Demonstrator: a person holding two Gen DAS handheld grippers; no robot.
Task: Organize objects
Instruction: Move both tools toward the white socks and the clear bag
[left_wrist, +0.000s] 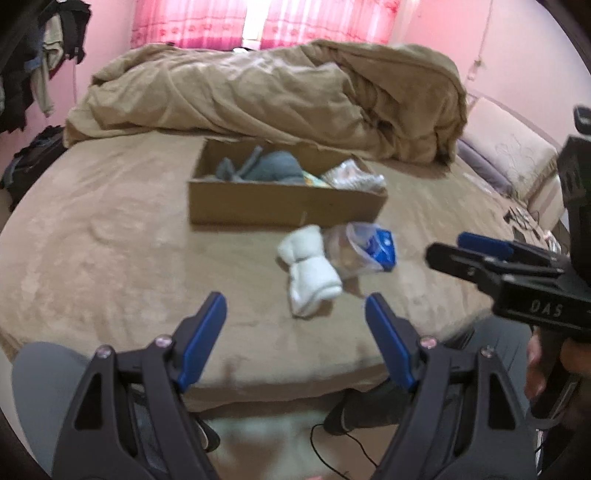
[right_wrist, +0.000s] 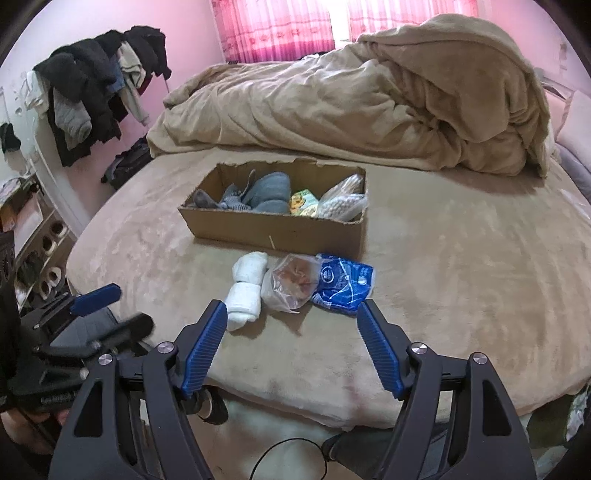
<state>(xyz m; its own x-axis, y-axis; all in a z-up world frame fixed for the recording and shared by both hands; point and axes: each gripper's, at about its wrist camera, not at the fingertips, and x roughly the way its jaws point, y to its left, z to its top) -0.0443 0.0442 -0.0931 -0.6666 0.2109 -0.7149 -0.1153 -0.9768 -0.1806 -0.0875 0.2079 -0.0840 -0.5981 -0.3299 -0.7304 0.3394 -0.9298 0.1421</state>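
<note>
A rolled white sock bundle (left_wrist: 310, 267) (right_wrist: 246, 288) lies on the tan bed just in front of a cardboard box (left_wrist: 284, 206) (right_wrist: 280, 230). Beside it rest a clear plastic bag (right_wrist: 291, 282) (left_wrist: 343, 254) with something brown inside and a blue packet (right_wrist: 343, 284) (left_wrist: 380, 247). My left gripper (left_wrist: 295, 304) hovers open, short of the socks, nothing between its fingers. My right gripper (right_wrist: 291, 312) is open too, its jaws just short of the bag and socks and empty. In the left wrist view the right gripper (left_wrist: 447, 247) reaches in from the right.
The box holds grey-blue socks (right_wrist: 266, 194), a small colourful packet (right_wrist: 303, 203) and a bag of white pieces (right_wrist: 341, 203). A crumpled tan duvet (right_wrist: 369, 99) fills the far bed. Clothes hang on a rack (right_wrist: 96, 85) at left. Shoes and a cable lie on the floor below the bed edge.
</note>
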